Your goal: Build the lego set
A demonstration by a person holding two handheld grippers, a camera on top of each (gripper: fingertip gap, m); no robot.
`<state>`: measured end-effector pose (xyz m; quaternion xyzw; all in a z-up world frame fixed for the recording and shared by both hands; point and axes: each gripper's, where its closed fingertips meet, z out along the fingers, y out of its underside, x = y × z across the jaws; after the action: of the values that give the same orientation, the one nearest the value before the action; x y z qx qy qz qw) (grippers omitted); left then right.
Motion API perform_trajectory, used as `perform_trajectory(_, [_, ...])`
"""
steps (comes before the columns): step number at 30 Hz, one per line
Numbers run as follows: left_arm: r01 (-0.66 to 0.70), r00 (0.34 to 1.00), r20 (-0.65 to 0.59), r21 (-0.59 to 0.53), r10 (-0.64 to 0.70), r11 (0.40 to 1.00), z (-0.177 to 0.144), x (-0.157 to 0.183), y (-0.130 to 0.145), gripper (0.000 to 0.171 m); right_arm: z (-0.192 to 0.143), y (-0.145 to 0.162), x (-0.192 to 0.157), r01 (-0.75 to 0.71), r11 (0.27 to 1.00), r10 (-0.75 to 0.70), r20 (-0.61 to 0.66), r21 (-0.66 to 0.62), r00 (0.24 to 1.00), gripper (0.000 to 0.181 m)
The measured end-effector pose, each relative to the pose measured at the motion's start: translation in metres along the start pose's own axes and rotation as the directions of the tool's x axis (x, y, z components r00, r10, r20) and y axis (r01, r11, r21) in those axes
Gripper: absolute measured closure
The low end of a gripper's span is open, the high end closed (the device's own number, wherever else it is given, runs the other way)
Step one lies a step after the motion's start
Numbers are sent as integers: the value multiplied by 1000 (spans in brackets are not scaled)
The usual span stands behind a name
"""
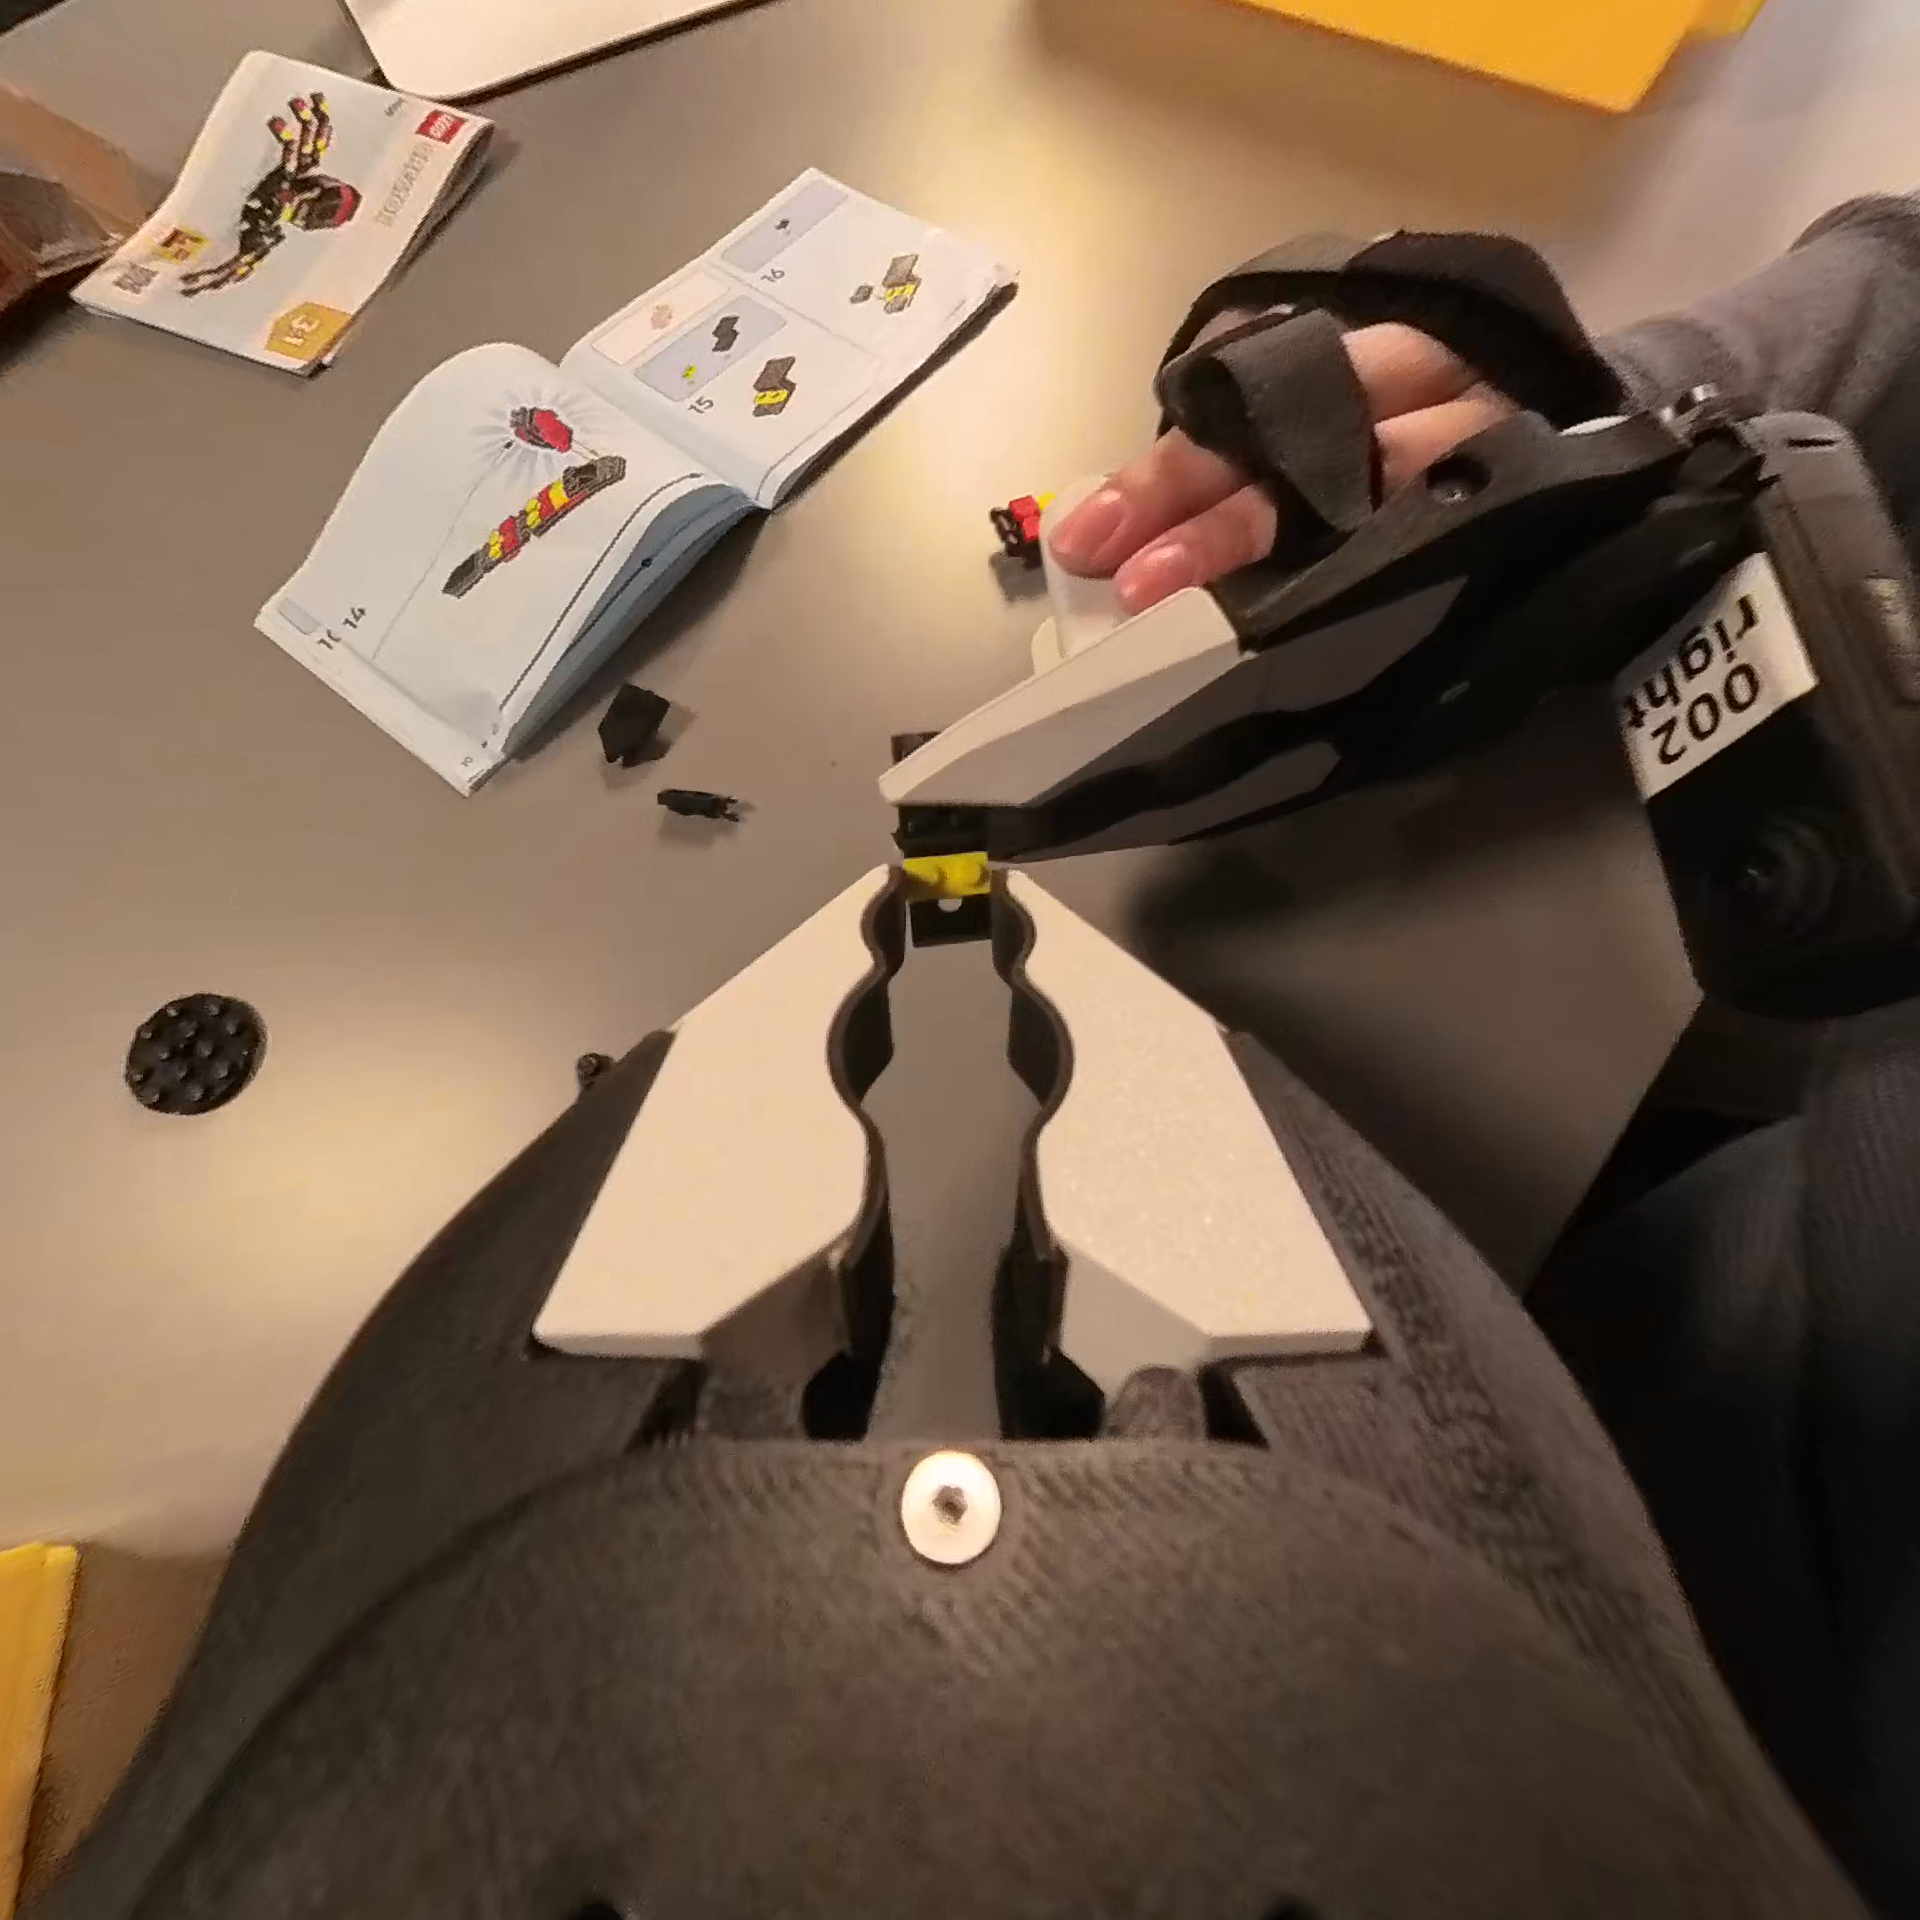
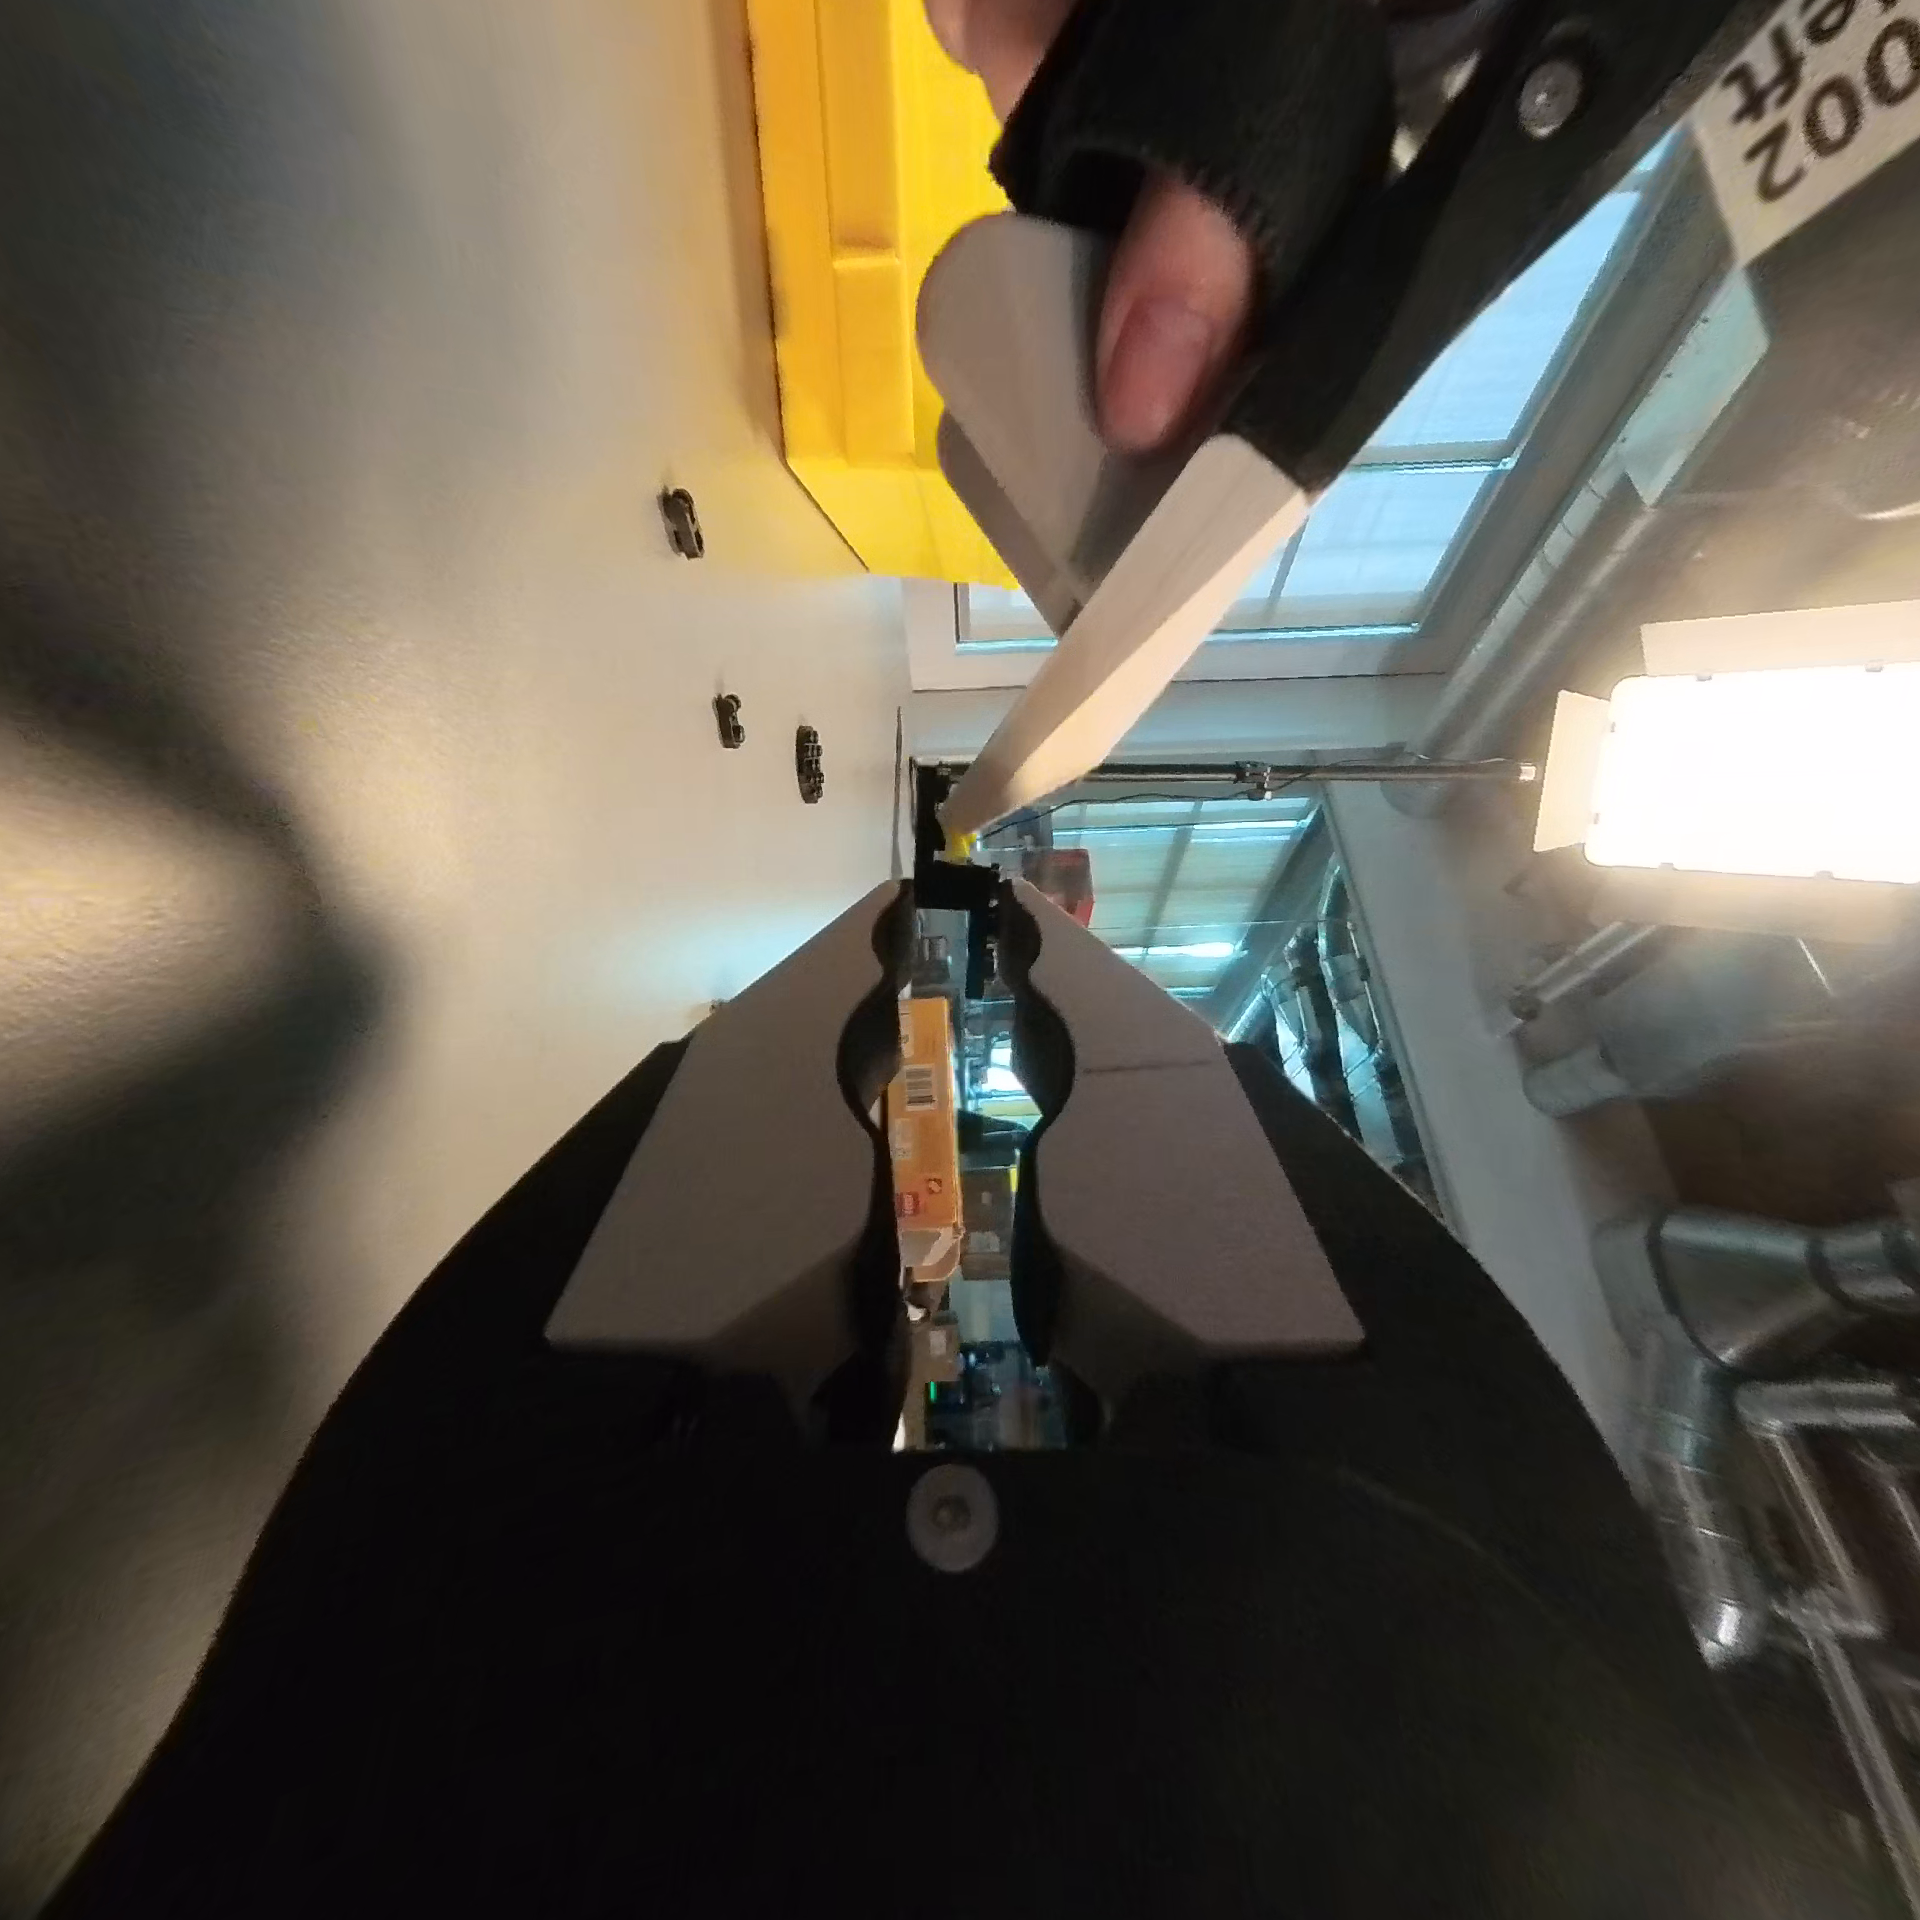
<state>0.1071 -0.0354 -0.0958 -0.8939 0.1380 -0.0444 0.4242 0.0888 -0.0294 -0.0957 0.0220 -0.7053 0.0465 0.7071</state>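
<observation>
My left gripper is shut on a small yellow and black lego piece held above the grey table. My right gripper comes in from the right and is shut on a black lego piece that meets the yellow piece from above. In the right wrist view, my right gripper grips the black piece, and the left gripper's white finger holds the yellow piece against it. An open instruction booklet lies behind.
Loose black lego parts and a thin black piece lie by the booklet. A round black studded plate lies at left. A red and black sub-build sits behind the hand. A second booklet and a yellow bin are farther off. My two grippers' fingertips are within a few centimetres of each other.
</observation>
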Motion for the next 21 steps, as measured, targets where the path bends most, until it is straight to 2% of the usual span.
perform_trajectory(3, [-22,999,30,-14,23,1000,1,-1,0,155,1,1,0,-7,1000,7,1,-4,1000,168])
perform_trajectory(8, [-43,996,75,14,42,999,-1,-1,-2,123,1,3,-1,-24,1000,24,13,-13,1000,168])
perform_trajectory(10, [-156,981,122,57,148,986,-4,-2,-4,120,2,4,-2,-41,999,41,18,-13,999,168])
perform_trajectory(11, [-260,953,175,66,246,963,-6,-4,-3,120,2,4,-2,-46,999,46,21,-15,999,168])
perform_trajectory(13, [-503,825,314,29,469,864,-7,-12,1,122,2,4,-2,-48,999,48,25,-14,999,168])
perform_trajectory(16, [-766,549,439,-76,711,638,-6,-10,7,125,2,3,-3,-45,999,45,29,-11,999,168])
perform_trajectory(18, [-860,394,489,-104,778,500,-6,-2,6,134,1,2,-4,-44,999,44,32,-6,999,168])
perform_trajectory(19, [-887,339,496,-113,799,447,-4,2,7,136,1,2,-4,-42,999,43,32,-1,999,168])
perform_trajectory(21, [-905,278,506,-148,817,399,-1,2,10,140,0,0,-4,-39,999,39,33,7,999,168])
